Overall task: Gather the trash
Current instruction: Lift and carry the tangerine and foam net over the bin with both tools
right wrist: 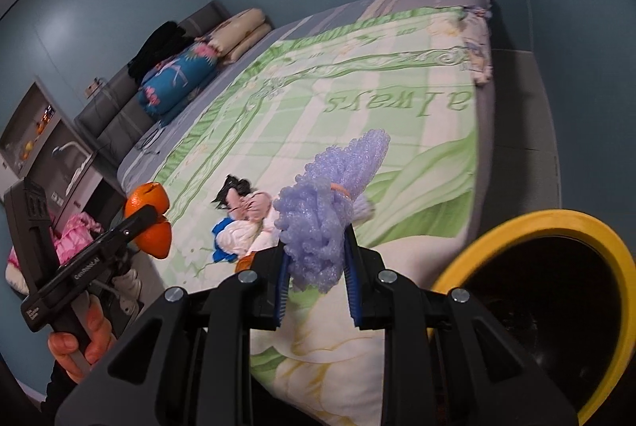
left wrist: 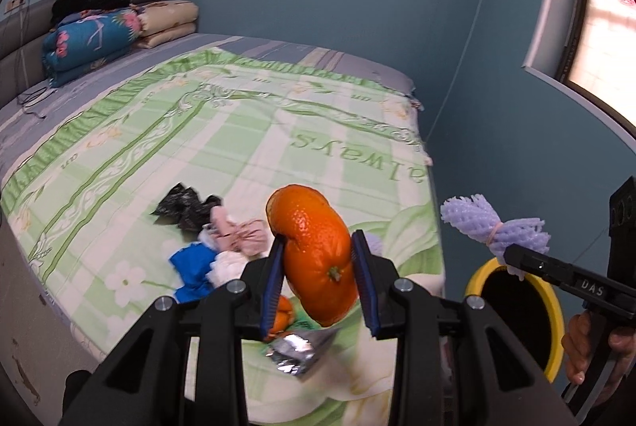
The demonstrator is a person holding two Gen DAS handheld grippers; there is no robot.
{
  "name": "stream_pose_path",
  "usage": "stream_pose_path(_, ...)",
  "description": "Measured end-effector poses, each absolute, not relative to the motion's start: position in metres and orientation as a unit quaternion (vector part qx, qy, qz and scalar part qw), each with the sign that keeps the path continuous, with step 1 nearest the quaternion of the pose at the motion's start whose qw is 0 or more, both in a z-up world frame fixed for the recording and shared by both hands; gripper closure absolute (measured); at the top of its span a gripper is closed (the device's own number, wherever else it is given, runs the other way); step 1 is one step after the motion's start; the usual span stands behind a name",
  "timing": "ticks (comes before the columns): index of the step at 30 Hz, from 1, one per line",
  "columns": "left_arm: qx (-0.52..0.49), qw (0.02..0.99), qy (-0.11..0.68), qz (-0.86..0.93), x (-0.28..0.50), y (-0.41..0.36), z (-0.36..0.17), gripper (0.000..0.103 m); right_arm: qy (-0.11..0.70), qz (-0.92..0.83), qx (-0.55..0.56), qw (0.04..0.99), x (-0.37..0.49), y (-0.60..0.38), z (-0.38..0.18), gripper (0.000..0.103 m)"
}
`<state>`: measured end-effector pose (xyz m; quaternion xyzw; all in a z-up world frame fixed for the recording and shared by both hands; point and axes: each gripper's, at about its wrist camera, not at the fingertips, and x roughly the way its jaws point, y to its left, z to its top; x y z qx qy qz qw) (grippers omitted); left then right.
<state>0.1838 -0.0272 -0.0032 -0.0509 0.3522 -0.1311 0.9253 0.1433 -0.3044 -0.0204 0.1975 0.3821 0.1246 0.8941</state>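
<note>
My left gripper is shut on a large piece of orange peel and holds it above the bed's near edge; it also shows in the right wrist view. My right gripper is shut on a purple foam fruit net tied with a rubber band, held up just left of the yellow-rimmed bin. In the left wrist view the net hangs above the bin. On the bedspread lie black plastic, pink wrapping, white and blue scraps, a small orange peel and a silver foil wrapper.
The bed has a green and white spread. Folded quilts and pillows are stacked at its head. A window is on the right wall. A cabinet and pink cloth stand left of the bed.
</note>
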Motion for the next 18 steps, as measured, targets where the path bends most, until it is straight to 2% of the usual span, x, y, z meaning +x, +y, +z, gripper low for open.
stream_pose_path(18, -0.024, 0.898, 0.372, -0.234, 0.179, -0.135, -0.002, 0.072, 0.370, 0.019, 0.237, 0.898, 0.104, -0.385, -0.028, 0.080)
